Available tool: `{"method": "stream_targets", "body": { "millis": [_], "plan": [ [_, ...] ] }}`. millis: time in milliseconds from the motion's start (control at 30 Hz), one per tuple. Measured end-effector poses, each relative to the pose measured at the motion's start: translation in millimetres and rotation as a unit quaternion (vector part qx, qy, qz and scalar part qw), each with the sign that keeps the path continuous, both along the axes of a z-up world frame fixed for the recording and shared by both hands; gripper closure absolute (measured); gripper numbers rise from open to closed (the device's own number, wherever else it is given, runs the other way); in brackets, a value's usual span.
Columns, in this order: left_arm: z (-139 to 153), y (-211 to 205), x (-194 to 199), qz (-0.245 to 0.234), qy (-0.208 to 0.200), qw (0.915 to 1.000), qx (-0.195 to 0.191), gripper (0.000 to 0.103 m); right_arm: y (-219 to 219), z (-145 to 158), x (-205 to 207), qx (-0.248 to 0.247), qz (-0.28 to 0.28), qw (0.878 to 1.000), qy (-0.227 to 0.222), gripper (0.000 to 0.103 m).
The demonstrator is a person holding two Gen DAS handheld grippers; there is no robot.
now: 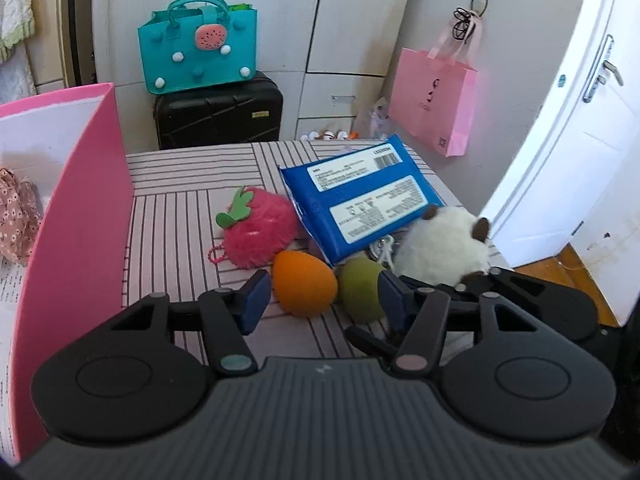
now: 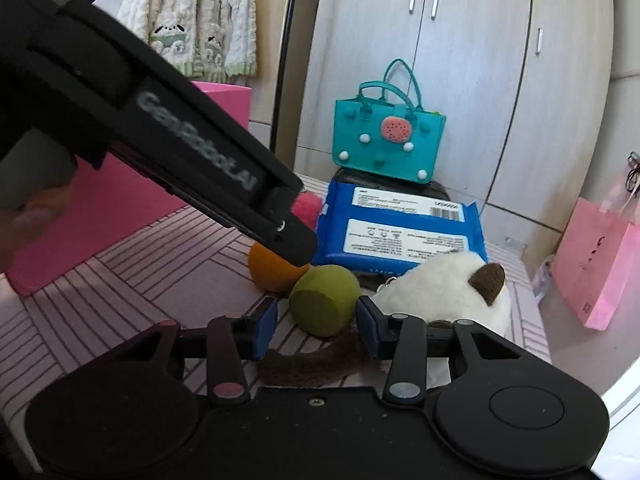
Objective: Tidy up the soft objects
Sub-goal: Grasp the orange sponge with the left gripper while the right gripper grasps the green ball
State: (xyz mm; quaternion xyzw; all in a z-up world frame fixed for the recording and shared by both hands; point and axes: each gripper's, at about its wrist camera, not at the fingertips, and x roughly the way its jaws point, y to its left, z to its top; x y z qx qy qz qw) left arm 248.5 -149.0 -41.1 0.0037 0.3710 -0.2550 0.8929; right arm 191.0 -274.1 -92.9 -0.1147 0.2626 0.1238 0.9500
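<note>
Orange egg-shaped sponge (image 1: 303, 288), smooth and matte, is seen lying on the striped cloth (image 1: 180, 216), framed between the blue pads of the left gripper (image 1: 320, 300); the jaws stand partly open and no contact with the pads is shown. Just beside it, a green sponge (image 2: 324, 300) with one flat-cut face is bracketed by the right gripper (image 2: 316, 322), its jaws narrowed but apparently not pressing on it. A fluffy pink strawberry plush (image 1: 260, 232) with a felt leaf is noted behind the sponges, and a glossy blue wipes pack (image 1: 360, 200) leans beside it. A white furry plush (image 2: 448, 292) with brown ears is seen to the right. A pink box (image 1: 80, 200) is seen at the left.
</note>
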Motion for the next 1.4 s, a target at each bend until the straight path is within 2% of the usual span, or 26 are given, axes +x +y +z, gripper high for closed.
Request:
{"method": "stream_targets", "body": {
  "millis": [67,267,400,667,800,1067,1200,1400],
  "plan": [
    [-2.4,-3.3,3.3,0.004,-0.004,1.0000,0.007,0.048,0.7,0.2,0.9,-0.005,-0.010,1.000,-0.002,0.062],
    [-7.5,-9.1,8.0,0.011,-0.006,0.9996,0.025,0.052,0.6,1.0,2.6,0.006,-0.022,1.000,0.001,0.065],
    [-8.9,-11.1,8.2,0.010,0.000,0.9995,0.030,0.063,-7.6,4.1,-1.5,0.044,-0.026,0.999,0.004,0.067],
    [-10.0,-14.6,13.0,0.033,0.009,0.9991,0.025,0.063,-18.1,11.9,-15.3,0.074,-0.028,0.997,0.008,0.067],
    [-10.4,-16.2,15.0,0.050,0.015,0.9983,0.026,0.063,-20.1,13.4,-21.5,0.070,-0.033,0.997,0.007,0.067],
    [-19.0,-28.1,14.4,0.082,0.002,0.9939,0.074,0.063,-30.5,15.0,-22.4,0.092,-0.041,0.995,0.004,0.067],
    [-23.3,-21.0,19.6,0.086,0.027,0.9944,0.055,0.067,-33.8,11.5,-20.5,0.106,-0.038,0.994,0.011,0.067],
    [-19.2,-16.9,10.6,0.087,0.021,0.9948,0.049,0.068,-35.7,12.3,-19.6,0.120,-0.038,0.992,0.015,0.067]
  ]
}}
